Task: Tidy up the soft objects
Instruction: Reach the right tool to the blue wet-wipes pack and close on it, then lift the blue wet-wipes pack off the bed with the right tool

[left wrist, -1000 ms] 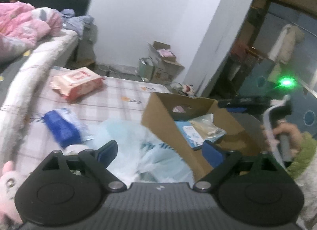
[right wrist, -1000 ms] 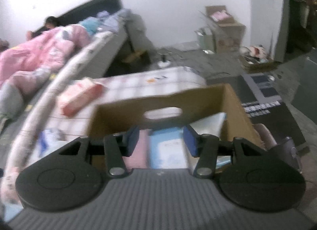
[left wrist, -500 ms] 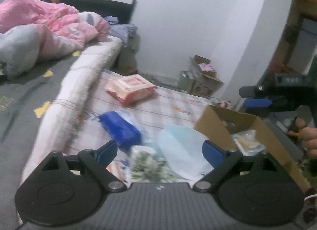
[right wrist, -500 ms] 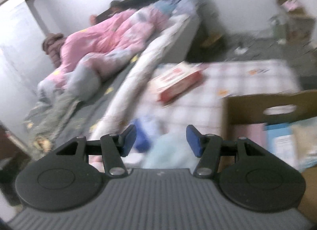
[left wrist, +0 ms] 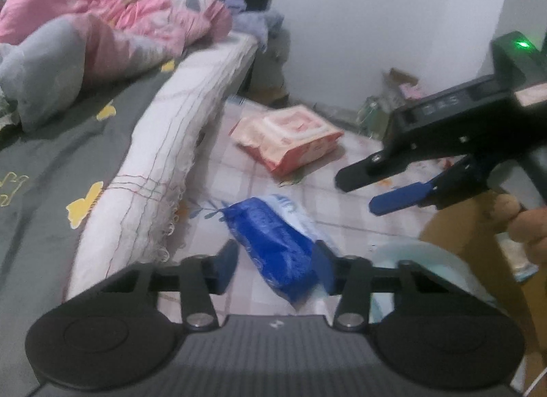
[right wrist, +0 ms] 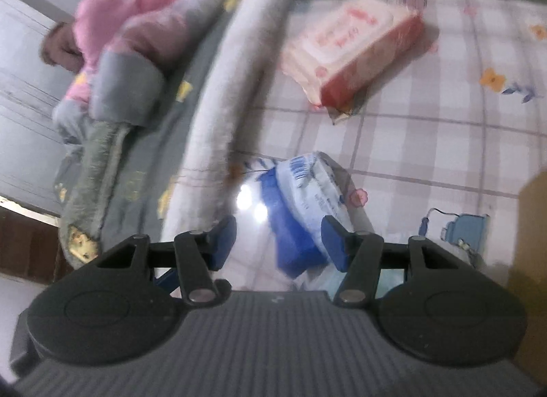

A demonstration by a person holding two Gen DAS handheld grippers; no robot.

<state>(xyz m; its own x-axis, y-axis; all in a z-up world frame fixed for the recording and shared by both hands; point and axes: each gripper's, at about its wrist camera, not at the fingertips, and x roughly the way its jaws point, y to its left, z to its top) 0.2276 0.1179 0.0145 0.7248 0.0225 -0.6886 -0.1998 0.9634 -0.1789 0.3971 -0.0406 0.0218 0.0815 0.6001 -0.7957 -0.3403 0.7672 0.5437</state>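
Glossy blue plastic tissue pack (left wrist: 273, 243) on checked sheet (left wrist: 342, 199), our left gripper (left wrist: 275, 269) just narrowed, pads astride it, grasp unclear, right gripper (right wrist: 278, 241) parted, crinkly pink wipes pack (left wrist: 290, 137) far.

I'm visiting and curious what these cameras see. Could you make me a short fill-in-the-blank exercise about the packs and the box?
1. The soft pack lying between the left gripper's fingers is mostly ____ in colour.
2. The pink pack lies on a ____ sheet.
3. The box at the right edge is made of ____.

Missing words: blue; checked; cardboard
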